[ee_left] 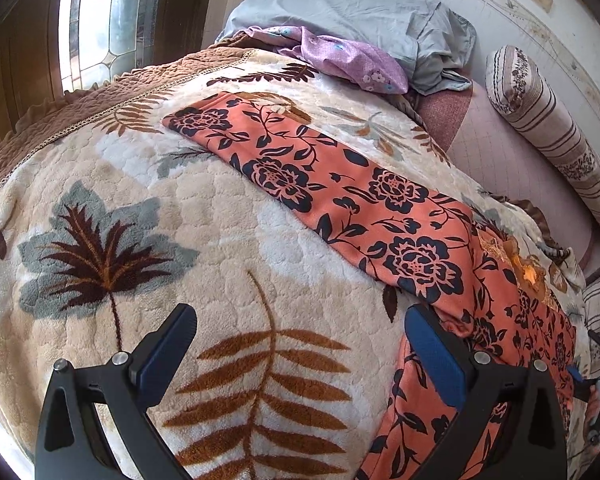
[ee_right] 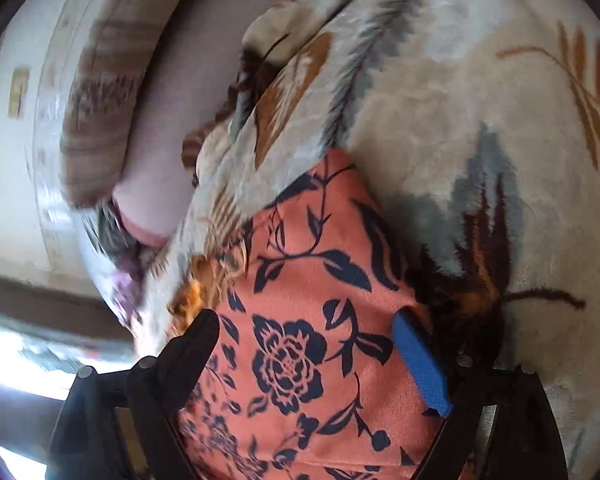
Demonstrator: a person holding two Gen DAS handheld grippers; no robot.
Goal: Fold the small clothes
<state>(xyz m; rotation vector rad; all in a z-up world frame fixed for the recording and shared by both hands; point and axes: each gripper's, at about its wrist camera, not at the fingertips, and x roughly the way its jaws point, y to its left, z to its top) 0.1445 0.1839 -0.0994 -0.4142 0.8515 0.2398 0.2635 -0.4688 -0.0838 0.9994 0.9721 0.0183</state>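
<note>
Trousers (ee_left: 340, 200) lie stretched across the blanket (ee_left: 180, 240), one end under the right gripper (ee_right: 304, 340) — jaws wide, nothing clasped. Left gripper (ee_left: 300, 332) hangs released beside them. Next, probably: pinch that end, fold it over.

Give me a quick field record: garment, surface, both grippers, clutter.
garment: orange fabric garment with dark navy flower print, lying in a long strip, one end turned down near the camera
surface: cream plush blanket with brown leaf pattern
left gripper: open, over the blanket, one finger beside the garment
right gripper: open, garment between fingers, ungripped
clutter: purple flowered cloth, grey pillow
</note>
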